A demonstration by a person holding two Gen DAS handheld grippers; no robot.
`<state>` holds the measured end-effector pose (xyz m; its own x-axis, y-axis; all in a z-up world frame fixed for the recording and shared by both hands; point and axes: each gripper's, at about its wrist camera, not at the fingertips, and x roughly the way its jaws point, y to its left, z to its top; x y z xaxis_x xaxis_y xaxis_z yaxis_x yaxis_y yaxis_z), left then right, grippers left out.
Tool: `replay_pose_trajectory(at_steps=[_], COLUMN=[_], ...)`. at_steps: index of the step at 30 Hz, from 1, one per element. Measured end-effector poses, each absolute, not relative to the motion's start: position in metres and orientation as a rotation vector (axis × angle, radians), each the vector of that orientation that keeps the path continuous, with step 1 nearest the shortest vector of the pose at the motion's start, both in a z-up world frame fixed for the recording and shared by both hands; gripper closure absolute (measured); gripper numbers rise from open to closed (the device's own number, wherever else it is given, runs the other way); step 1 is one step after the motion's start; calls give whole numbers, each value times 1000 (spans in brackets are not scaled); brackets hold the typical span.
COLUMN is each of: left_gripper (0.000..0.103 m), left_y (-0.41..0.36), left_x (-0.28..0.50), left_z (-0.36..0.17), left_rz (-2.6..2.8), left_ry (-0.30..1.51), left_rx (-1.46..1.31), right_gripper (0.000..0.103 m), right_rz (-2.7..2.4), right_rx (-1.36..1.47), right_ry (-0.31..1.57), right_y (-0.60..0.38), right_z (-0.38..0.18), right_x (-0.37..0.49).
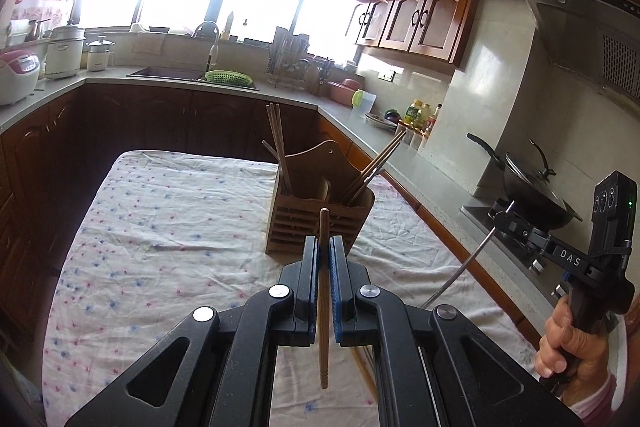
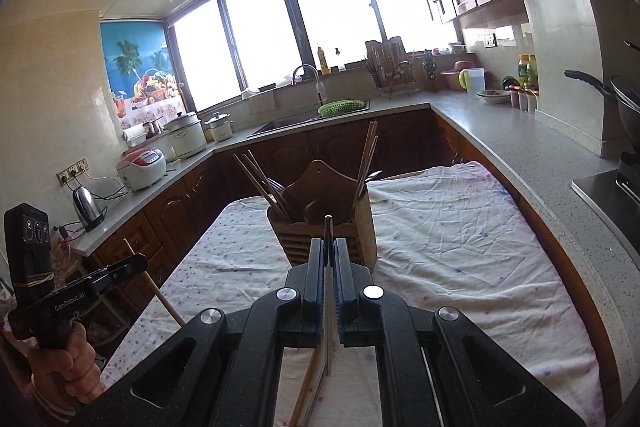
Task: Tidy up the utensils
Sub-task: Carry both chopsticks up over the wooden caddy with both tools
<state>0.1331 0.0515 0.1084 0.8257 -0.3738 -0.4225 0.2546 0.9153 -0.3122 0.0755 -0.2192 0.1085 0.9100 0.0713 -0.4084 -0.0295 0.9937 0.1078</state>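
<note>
Left gripper (image 1: 324, 247): jaws clamped tight, pointing slightly down, left hand (image 2: 76, 363) wrapped on its handle. Right gripper (image 2: 330, 247): same pose, jaws pinched closed, right hand (image 1: 568, 343) gripping its handle.

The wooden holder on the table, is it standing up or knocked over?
Standing up. The wooden holder sits flat on the flowery tablecloth, open top upward, with chopsticks sticking up out of it.
</note>
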Motion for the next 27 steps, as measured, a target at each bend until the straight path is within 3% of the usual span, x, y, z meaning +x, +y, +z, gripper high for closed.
replay_pose_trajectory(at_steps=[15, 27], left_gripper=[99, 99], left_y=[49, 37], left_x=[167, 230], left_z=[133, 173], left_rz=[-318, -298], left_ry=[411, 255], left_rx=[-231, -203], right_gripper=[99, 99], right_rz=[62, 43], right_rx=[100, 107], right_ry=[397, 269], right_y=[-219, -224], right_z=[121, 169], right_x=[102, 158])
